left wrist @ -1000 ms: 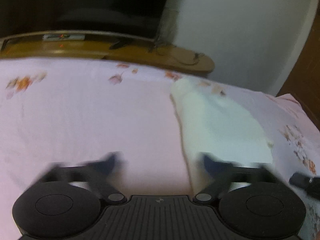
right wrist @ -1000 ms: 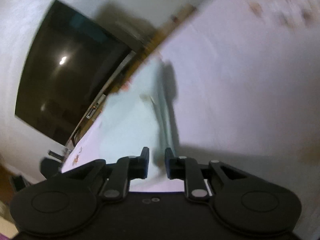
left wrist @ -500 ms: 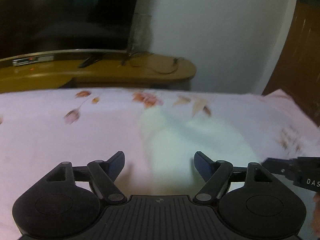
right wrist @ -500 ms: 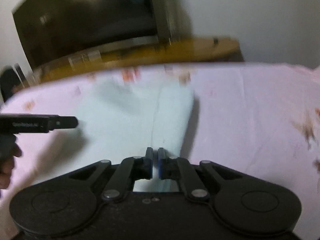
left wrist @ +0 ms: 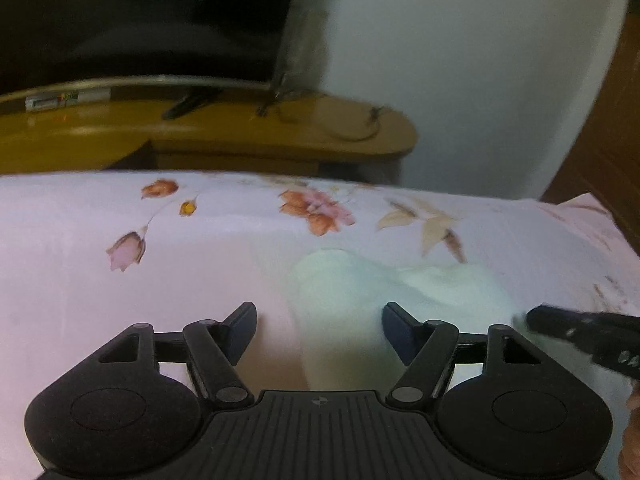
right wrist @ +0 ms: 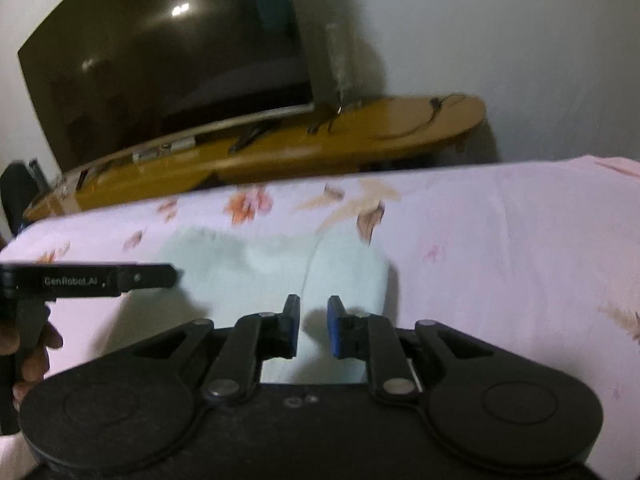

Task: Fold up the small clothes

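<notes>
Mid-fold: your left gripper [left wrist: 318,330] is wide but closing, empty; right gripper [right wrist: 313,326] is opening, empty. Next, pinch the cloth's [right wrist: 256,264] near edge.

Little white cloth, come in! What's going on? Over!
Left gripper jaws closing, nothing pinched. Right gripper jaws opening, gap showing. White cloth lying on the pink flowered sheet. Nothing in the way.

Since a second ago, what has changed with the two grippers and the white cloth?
The right hand-held gripper rolled from tilted to level and its jaws, then nearly closed around a cloth edge, are now opening with nothing pinched. The left hand-held gripper widened and is closing slightly, empty, over the white cloth. The cloth still lies on the floral sheet, TV behind.
</notes>
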Available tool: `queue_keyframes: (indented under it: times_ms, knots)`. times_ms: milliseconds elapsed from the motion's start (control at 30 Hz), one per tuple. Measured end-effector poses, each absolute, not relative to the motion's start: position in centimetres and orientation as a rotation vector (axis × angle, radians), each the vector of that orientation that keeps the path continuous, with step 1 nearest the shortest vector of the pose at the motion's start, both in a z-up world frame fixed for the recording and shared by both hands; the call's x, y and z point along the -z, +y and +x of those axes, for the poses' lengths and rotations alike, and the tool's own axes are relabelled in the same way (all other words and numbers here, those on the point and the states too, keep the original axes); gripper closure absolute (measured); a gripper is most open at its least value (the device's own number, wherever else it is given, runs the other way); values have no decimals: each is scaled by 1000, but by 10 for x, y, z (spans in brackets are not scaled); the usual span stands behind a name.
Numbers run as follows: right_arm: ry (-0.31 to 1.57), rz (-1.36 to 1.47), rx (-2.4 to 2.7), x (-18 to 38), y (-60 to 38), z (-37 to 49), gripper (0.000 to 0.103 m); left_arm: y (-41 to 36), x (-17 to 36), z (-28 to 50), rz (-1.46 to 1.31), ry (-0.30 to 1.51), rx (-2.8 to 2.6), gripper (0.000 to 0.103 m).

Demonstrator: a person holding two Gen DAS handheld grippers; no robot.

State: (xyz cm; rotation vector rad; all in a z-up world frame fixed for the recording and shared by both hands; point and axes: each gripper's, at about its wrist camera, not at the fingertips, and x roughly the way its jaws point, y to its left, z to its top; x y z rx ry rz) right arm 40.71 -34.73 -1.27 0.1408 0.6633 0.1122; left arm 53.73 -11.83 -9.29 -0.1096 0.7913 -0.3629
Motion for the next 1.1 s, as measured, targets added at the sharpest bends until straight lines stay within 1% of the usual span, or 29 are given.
queue_keyframes:
  times_ms: [33,67,100,133,167,267,333,433,467,500,567,700,833,933,1000,1100]
  knots:
    - [657,150,-116,12,-349,412,86,-122,102,545,-89,835,357,32]
    - [662,150,-121,15,-349,420,85,-123,110,545,-82,852,353,21]
    - [708,127,-113,24,-346,432,85,-125,112,545,-69,847,338,16]
    - [799,97,-100,39,-343,444,84,-128,111,544,-40,841,329,16]
    - [766,87,-98,41,-343,443,84,-130,108,542,-32,844,327,16]
    - [792,76,-83,30,-340,439,84,-120,89,523,-46,806,358,16]
    - [734,83,-112,16,-340,416,79,-111,80,497,-60,792,389,16]
    - [696,77,-160,10,-334,373,77,-109,94,473,-8,817,411,16]
    - [705,76,-179,13,-334,366,74,-110,104,468,-9,823,411,15]
    - [722,56,-184,24,-331,362,71,-108,108,466,-43,811,399,11]
    - [685,4,-152,36,-325,354,68,-108,107,465,-49,815,372,10]
    - [710,32,-120,18,-321,355,68,-112,87,448,41,780,338,10]
    - [672,20,-130,1,-317,327,68,-106,74,422,81,743,340,10]
    - [681,51,-134,0,-318,312,67,-101,74,410,87,749,340,10]
    - [686,59,-129,2,-317,303,64,-98,76,402,91,760,332,10]
    - [700,65,-114,7,-316,294,64,-95,81,393,72,782,329,10]
